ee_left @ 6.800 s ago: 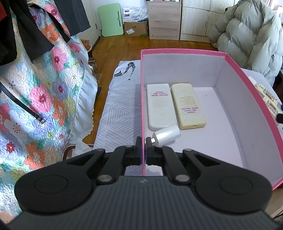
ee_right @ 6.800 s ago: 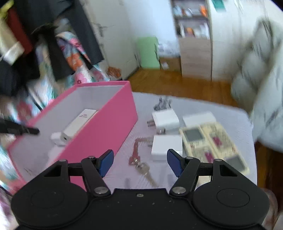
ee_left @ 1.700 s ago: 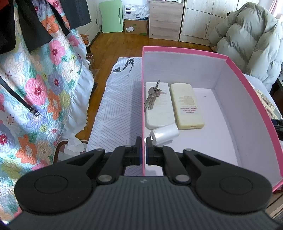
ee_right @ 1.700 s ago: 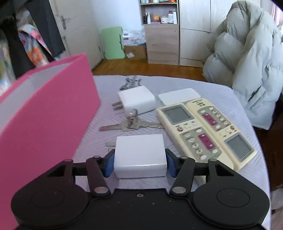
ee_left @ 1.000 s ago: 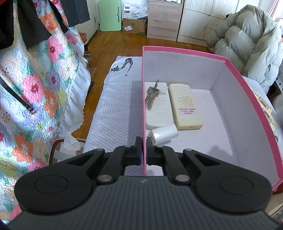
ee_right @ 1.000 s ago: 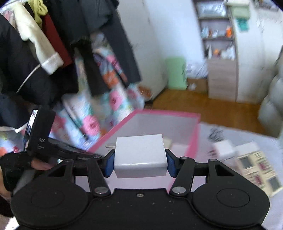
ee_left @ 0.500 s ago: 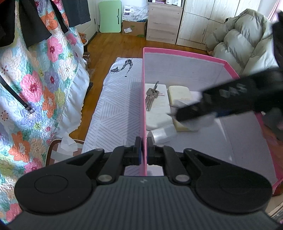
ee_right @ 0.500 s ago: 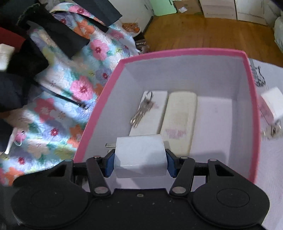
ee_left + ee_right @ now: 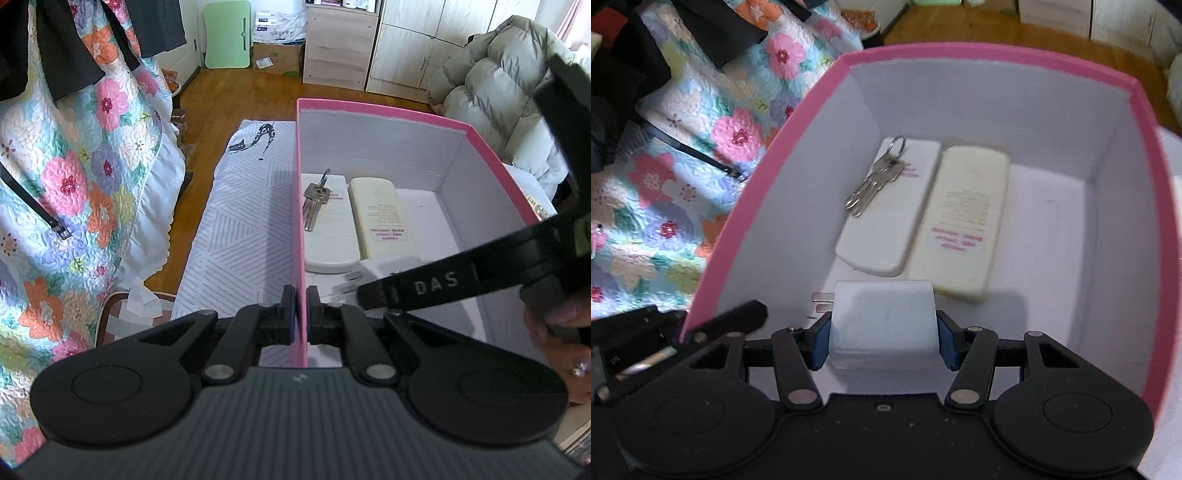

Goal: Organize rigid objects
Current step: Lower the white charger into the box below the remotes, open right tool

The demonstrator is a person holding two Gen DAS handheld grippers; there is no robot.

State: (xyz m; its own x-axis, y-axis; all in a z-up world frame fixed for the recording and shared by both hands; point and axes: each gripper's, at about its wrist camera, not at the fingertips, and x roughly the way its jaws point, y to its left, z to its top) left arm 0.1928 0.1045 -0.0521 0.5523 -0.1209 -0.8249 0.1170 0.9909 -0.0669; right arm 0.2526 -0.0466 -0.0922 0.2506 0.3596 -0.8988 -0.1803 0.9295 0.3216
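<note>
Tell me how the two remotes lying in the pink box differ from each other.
The left remote is whiter; the right remote is a yellowed cream. The left remote has a bunch of keys lying on its far end; the right remote has nothing on it. The right remote's near end sits closer to the charger held in the right claw than the left remote's does. Both lie face down, side by side, lengthwise on the floor of the pink box.
</note>
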